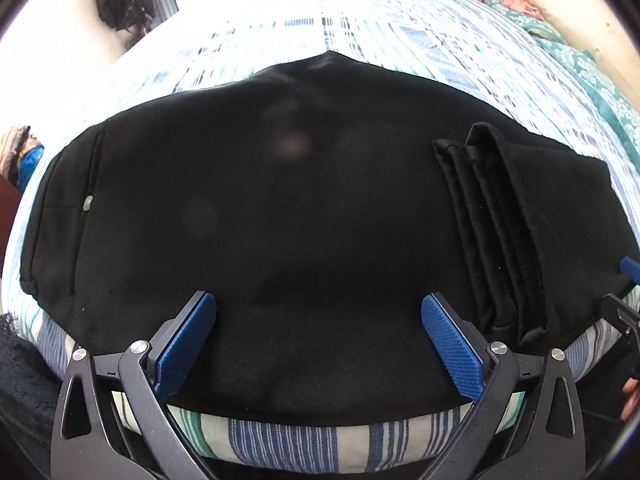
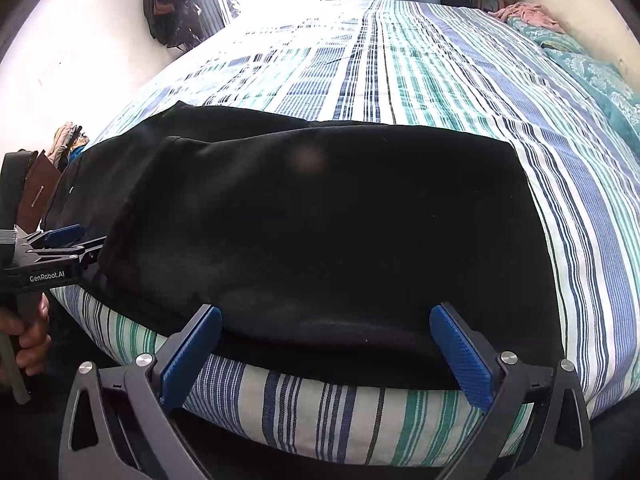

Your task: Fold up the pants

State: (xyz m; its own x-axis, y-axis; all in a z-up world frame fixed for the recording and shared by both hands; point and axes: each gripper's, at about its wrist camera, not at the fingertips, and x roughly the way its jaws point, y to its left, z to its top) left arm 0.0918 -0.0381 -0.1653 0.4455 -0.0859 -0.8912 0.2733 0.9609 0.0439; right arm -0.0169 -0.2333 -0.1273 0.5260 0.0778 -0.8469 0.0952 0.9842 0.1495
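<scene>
Left wrist: black pants (image 1: 280, 208) flat on striped bed (image 1: 280, 440), both tongs (image 1: 318, 344) (image 2: 326, 354) spread wide.

1. I count one pair of black pants (image 1: 280, 220), folded into a single stack.
2. Two grippers: my left gripper (image 1: 320, 344) and my right gripper (image 2: 326, 356), each with two blue pads.
3. One bed with a striped sheet (image 2: 440, 80).
4. One teal patterned blanket (image 2: 600, 76).
5. One dark bag (image 2: 168, 4) hanging on the wall.
6. One hand (image 2: 28, 332) in view.
</scene>
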